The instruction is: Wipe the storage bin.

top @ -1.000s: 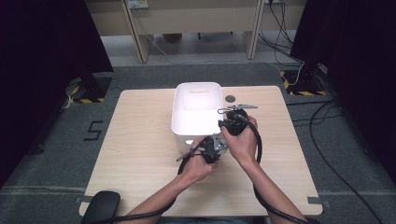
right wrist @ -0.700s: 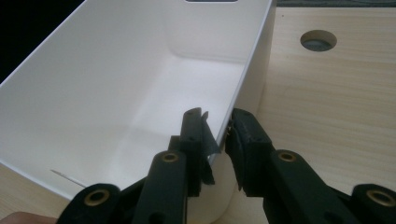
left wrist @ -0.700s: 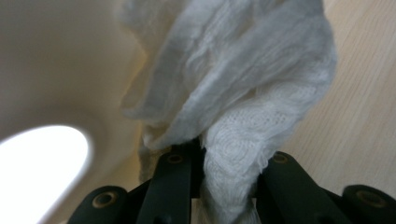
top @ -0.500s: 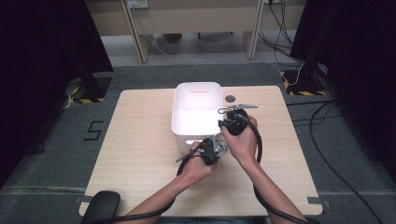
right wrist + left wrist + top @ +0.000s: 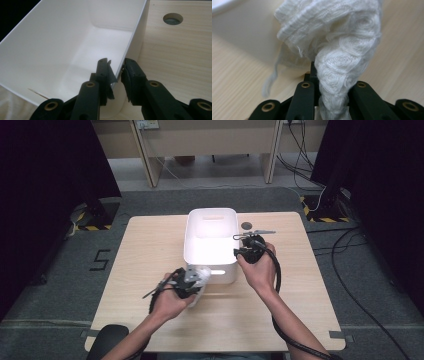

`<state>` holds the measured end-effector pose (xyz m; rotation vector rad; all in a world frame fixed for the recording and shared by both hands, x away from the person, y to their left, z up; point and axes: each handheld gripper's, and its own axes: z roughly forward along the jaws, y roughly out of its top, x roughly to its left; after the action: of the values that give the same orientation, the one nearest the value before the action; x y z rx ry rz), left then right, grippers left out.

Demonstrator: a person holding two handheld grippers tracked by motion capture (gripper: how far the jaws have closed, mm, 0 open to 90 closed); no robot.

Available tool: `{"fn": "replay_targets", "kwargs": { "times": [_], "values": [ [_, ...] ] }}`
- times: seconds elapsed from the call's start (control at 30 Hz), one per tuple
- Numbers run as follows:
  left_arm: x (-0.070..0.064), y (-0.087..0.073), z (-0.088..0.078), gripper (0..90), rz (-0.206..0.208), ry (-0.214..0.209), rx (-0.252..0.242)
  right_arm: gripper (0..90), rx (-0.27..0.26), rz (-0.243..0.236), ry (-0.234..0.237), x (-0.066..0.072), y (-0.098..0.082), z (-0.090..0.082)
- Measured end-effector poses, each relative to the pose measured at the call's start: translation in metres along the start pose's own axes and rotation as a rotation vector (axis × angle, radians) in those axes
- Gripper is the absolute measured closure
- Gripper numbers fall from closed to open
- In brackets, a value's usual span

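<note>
Your left gripper (image 5: 322, 100) has its jaws clamped on the white knitted cloth (image 5: 337, 50), just off the bin's near corner above the bench (image 5: 150, 250). Your right gripper (image 5: 116, 72) pinches the white bin (image 5: 210, 240) by its wall. Next, probably carry the cloth clear.

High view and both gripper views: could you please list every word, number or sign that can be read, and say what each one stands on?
"5": a dark numeral marked on the grey floor left of the wooden table, in the high view.
The white bin, the white knitted cloth and the table carry no lettering.
Yellow-and-black striped tape on the floor is a pattern only, with no text.
</note>
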<state>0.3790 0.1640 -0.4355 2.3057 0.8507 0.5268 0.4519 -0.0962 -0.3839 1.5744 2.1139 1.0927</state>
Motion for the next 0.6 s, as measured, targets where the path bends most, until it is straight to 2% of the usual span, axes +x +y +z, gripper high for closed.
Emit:
{"fn": "replay_targets", "kwargs": {
  "times": [0.03, 0.13, 0.17, 0.23, 0.27, 0.33, 0.37, 0.4, 0.43, 0.47, 0.5, 0.57, 0.6],
  "values": [
    [0.0, 0.0, 0.0, 78.8, 0.0, 0.0, 0.0, 75.4, 0.0, 0.0, 0.0, 0.0, 0.0, 0.0],
    [0.029, -0.02, -0.021, 78.7, -0.058, 0.067, -0.002, 76.8, 0.007, -0.007, -0.002, -0.002, 0.002, 0.001],
    [0.029, -0.02, -0.021, 78.8, -0.058, 0.067, -0.002, 77.4, 0.008, -0.012, -0.002, -0.003, 0.003, 0.001],
    [0.044, -0.027, -0.028, 78.7, -0.083, 0.109, 0.008, 79.3, 0.014, -0.029, -0.009, -0.004, 0.005, 0.002],
    [0.059, -0.032, -0.032, 78.7, -0.11, 0.138, 0.011, 80.8, 0.018, -0.034, -0.012, -0.005, 0.006, 0.002],
    [0.073, -0.035, -0.033, 78.7, -0.133, 0.167, 0.012, 84.0, 0.023, -0.053, -0.016, -0.008, 0.009, 0.002],
    [0.073, -0.035, -0.033, 78.7, -0.133, 0.167, 0.012, 85.9, 0.031, -0.071, -0.017, -0.009, 0.01, 0.003],
    [0.08, -0.035, -0.033, 78.7, -0.146, 0.182, 0.016, 87.5, 0.037, -0.113, -0.027, -0.011, 0.012, 0.003],
    [0.093, -0.035, -0.03, 78.7, -0.163, 0.202, 0.017, 88.6, 0.04, -0.144, -0.03, -0.012, 0.014, 0.004],
    [0.093, -0.035, -0.03, 78.7, -0.163, 0.202, 0.017, 88.6, 0.04, -0.144, -0.03, -0.012, 0.014, 0.004],
    [0.104, -0.033, -0.026, 78.6, -0.171, 0.226, 0.027, 86.8, 0.039, -0.182, -0.011, -0.017, 0.016, 0.005],
    [0.116, -0.03, -0.019, 78.6, -0.183, 0.246, 0.031, 80.5, 0.019, -0.181, 0.004, -0.019, 0.016, 0.003],
    [0.116, -0.03, -0.019, 78.6, -0.183, 0.246, 0.031, 80.5, 0.019, -0.181, 0.004, -0.019, 0.016, 0.003]
  ]
}}
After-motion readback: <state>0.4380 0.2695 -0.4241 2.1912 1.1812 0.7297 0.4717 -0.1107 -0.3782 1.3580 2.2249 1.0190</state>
